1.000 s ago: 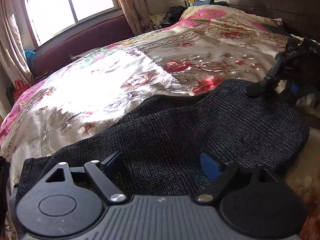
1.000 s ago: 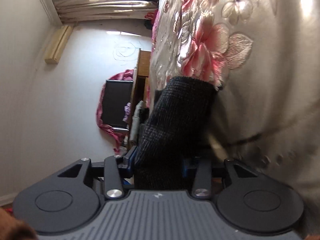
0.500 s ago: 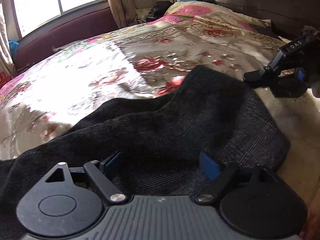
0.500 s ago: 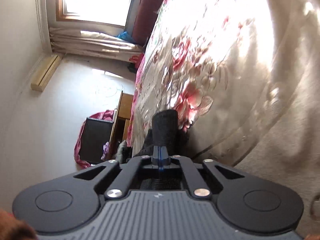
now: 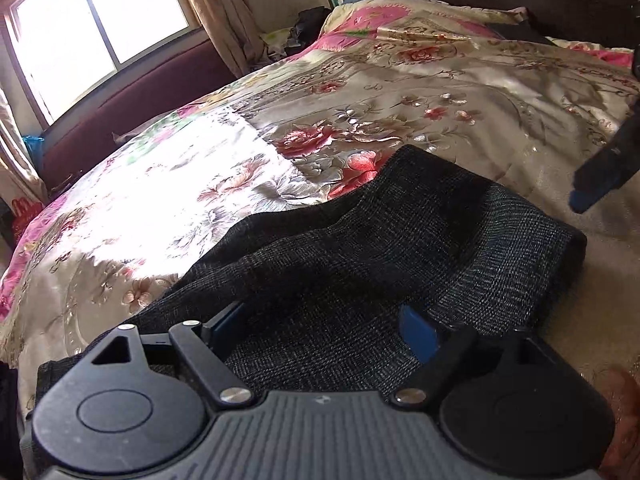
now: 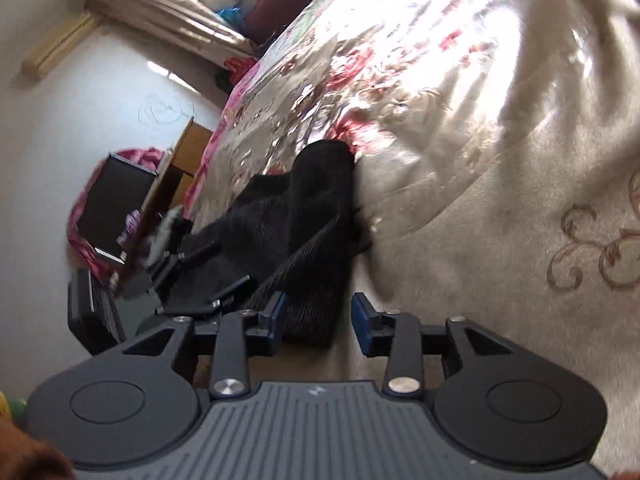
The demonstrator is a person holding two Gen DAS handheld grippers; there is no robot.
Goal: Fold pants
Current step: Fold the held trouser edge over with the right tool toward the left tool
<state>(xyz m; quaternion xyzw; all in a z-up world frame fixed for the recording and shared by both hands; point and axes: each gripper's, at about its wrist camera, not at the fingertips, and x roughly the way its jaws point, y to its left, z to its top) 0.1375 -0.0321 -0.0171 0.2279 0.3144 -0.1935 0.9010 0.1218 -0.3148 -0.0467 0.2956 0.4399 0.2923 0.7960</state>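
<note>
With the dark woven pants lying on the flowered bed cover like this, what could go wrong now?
1. Both claws are open, so nothing holds the dark grey woven pants. The folded layer looks puffy and may spring back.
2. The left claw sits low over the cloth, with ridges in front of it. Closing here might pinch several layers.
3. The glossy flowered bed cover looks slippery, so the pants may slide when the right claw moves beside their edge.

A floral satin bedspread [image 5: 360,120] covers the bed, sunlit from the window [image 5: 92,28]; curtains [image 5: 216,12] hang beside it.
</note>
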